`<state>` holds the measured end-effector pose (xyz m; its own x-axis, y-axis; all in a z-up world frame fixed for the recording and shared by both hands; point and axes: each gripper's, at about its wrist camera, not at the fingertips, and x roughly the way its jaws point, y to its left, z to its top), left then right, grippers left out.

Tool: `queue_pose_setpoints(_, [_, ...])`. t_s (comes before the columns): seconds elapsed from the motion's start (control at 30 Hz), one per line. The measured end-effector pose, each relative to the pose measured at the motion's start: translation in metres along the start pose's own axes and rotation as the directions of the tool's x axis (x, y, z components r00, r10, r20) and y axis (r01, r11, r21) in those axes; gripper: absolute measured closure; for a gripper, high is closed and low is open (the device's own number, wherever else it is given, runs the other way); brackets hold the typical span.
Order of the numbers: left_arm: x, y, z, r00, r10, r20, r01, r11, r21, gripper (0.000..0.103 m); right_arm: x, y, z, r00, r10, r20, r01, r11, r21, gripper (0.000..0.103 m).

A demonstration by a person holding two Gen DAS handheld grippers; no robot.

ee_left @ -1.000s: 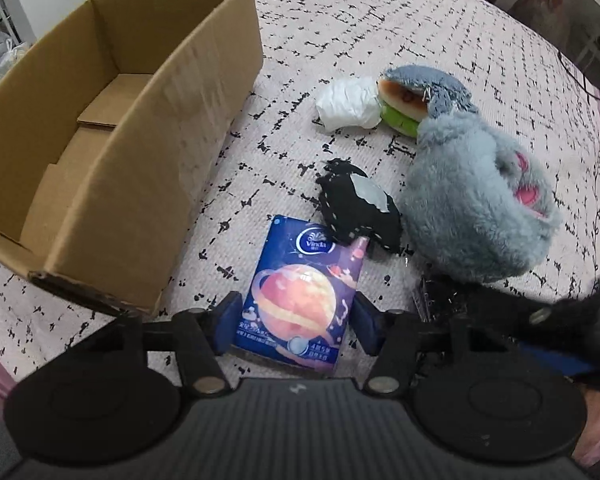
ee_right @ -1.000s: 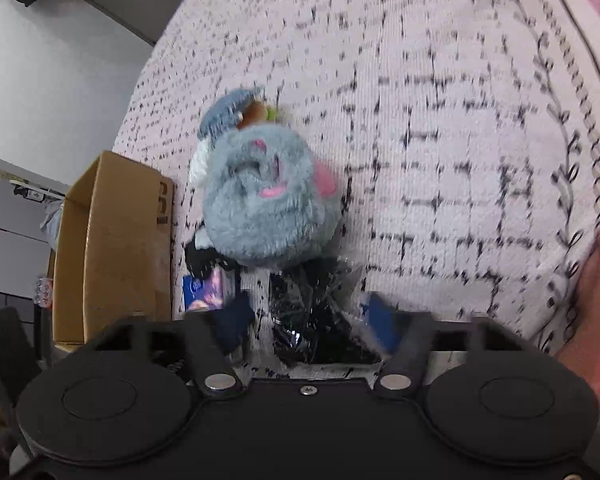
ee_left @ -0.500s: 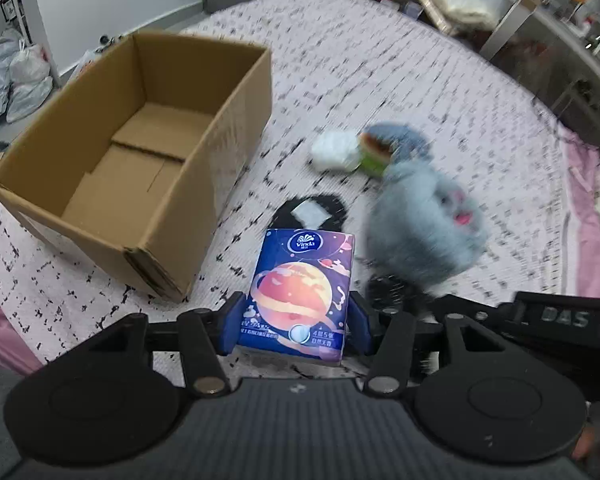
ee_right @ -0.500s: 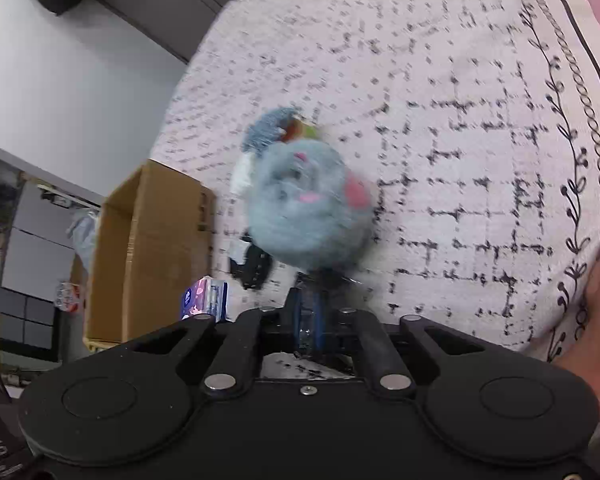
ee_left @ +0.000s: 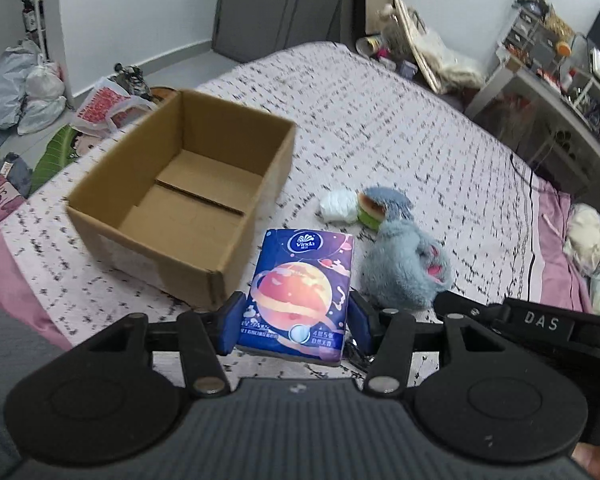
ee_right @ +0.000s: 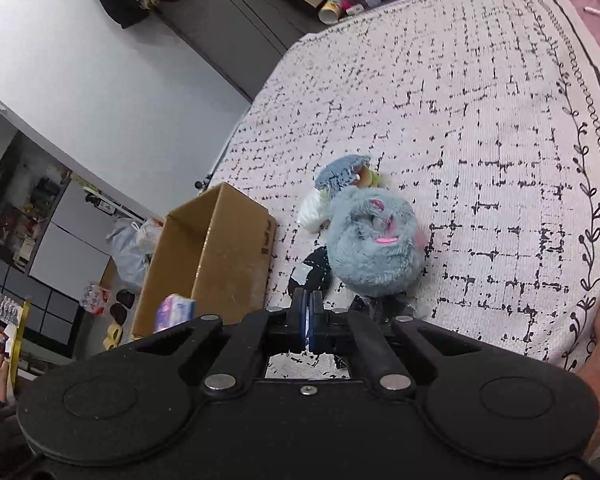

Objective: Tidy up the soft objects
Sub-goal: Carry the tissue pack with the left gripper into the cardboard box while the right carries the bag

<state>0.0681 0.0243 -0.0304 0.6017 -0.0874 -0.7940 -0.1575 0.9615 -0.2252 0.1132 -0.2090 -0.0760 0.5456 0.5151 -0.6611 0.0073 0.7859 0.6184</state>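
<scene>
Left hand-held gripper (ee_left: pixel 296 320) is clamped on the blue tissue pack with a planet print (ee_left: pixel 300 292), lifted just beside the open brown cardboard box (ee_left: pixel 188 200) near the bed's (ee_left: pixel 420 120) left edge. The grip sits low on the pack, so it may tilt or slip before clearing the box wall. Right hand-held gripper (ee_right: pixel 308 320) has its fingers together; whether it pinches the crinkly black bag (ee_right: pixel 364 306) I cannot tell.

Counted: one box, one tissue pack, one fluffy grey plush (ee_right: pixel 374 248), one burger-like plush (ee_right: pixel 346 174), one white bundle (ee_left: pixel 338 206), one black pouch (ee_right: pixel 314 270).

Even indoor light, soft motion blur (fisheye-bent edges).
</scene>
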Motion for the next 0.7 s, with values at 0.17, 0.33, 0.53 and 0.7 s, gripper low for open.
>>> queue_pose_setpoints(0.17, [-0.017, 0.014, -0.001, 1.000, -0.001, 0.031, 0.001, 1.000, -0.019, 0.050, -0.014, 0.005, -0.005, 0.999, 0.021, 0.028, -0.022, 1.000, 0.002, 0.102])
queue_pose_setpoints(0.33, [-0.033, 0.021, -0.001, 0.998, -0.015, 0.068, 0.018, 0.999, -0.037, 0.050, -0.028, 0.012, -0.008, 0.998, 0.040, 0.057, -0.039, 0.999, -0.012, 0.102])
queue_pose_setpoints(0.53, [-0.048, 0.023, 0.004, 0.993, -0.034, 0.111, 0.035, 0.999, -0.008, 0.050, -0.043, 0.031, 0.001, 0.994, 0.049, 0.093, -0.043, 0.997, -0.063, 0.102])
queue_pose_setpoints(0.7, [-0.058, 0.024, 0.013, 0.989, -0.052, 0.136, 0.051, 0.999, 0.011, 0.050, -0.052, 0.045, 0.011, 0.992, 0.052, 0.117, -0.040, 0.994, -0.103, 0.102])
